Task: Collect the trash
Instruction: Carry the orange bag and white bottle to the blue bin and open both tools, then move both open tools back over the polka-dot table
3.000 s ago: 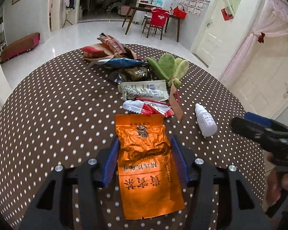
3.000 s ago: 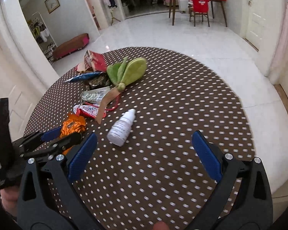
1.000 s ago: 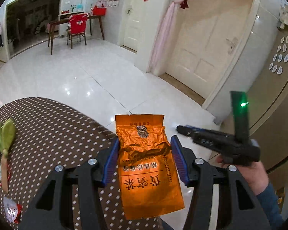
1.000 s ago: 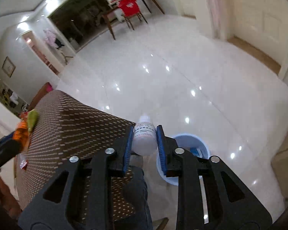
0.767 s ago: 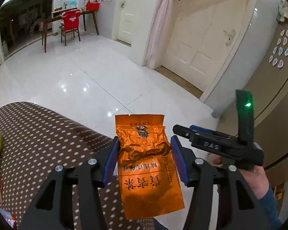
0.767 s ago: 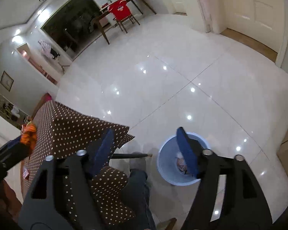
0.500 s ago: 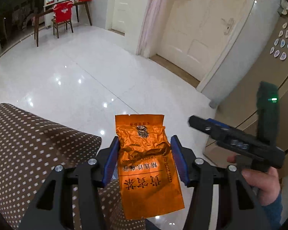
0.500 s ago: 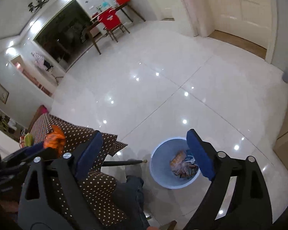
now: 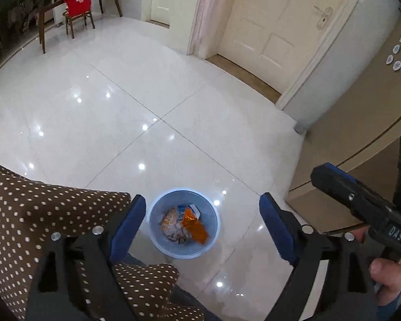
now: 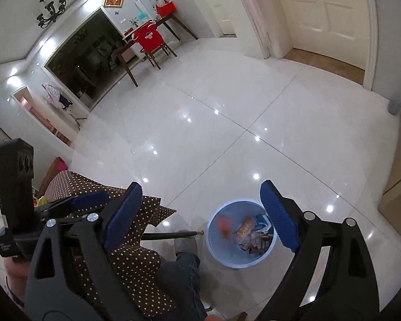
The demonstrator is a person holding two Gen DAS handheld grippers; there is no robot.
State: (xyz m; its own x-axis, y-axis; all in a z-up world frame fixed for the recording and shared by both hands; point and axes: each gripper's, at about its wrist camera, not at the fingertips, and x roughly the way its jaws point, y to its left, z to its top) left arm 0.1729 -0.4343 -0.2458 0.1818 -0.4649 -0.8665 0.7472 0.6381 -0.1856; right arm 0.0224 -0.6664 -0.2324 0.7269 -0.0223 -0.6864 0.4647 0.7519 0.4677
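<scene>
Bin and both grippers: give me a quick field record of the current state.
bin: light blue round bin on the white tiled floor, beside the polka-dot tablecloth
bin contents: orange packet among other crumpled wrappers
left gripper: open, nothing between the fingers, jaws have just been opening, above the bin
right gripper: open, nothing between the fingers, beside the bin
in both views: the orange packet shows inside the bin, blurred in the right wrist view
</scene>
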